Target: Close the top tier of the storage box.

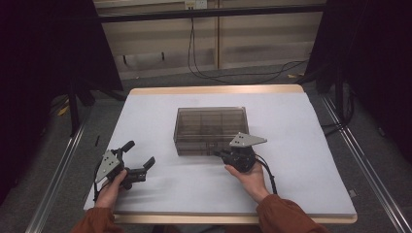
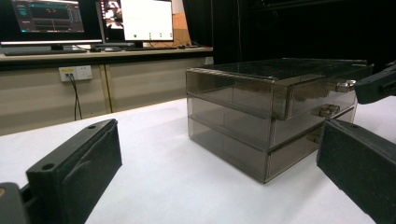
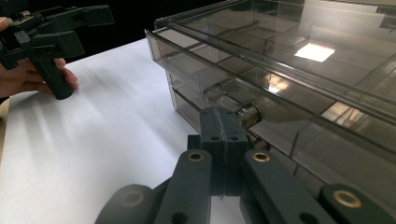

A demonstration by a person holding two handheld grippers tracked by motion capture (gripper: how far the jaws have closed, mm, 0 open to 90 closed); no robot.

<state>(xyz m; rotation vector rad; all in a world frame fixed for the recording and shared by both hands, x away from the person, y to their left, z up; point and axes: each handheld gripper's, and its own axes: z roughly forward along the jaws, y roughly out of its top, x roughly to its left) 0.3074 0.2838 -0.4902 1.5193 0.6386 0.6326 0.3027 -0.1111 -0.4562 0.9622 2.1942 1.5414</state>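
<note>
The landmark here is the smoky clear drawer box [image 1: 211, 130], sitting near the middle of the white-covered table [image 1: 301, 160] with its knobbed drawer fronts turned toward the person.

Well off to the left of the box, down by the near edge of the table, the left gripper [image 1: 142, 156] rests in the person's left hand [image 1: 112, 187]. Its jaws stand wide apart with nothing between them; in the left gripper view the box [image 2: 273, 116] sits ahead of them, untouched, showing three stacked drawers with small metal knobs on their fronts.

At the near face of the box, toward its right half, the right gripper [image 1: 219, 154] is held by the right hand [image 1: 251, 178] and pushed up against the drawer fronts. In the right gripper view its jaws [image 3: 224, 135] are pressed fully together, flat against each other, their tips right beside a metal knob [image 3: 248, 115] of an upper drawer; whether they pinch part of that knob I cannot tell, since the tips hide the contact.

As for progress, I judge this to be the very start of pulling a drawer: all three drawers look flush and closed, so the reach is done while the pull itself, and anything after it, is left to do
</note>
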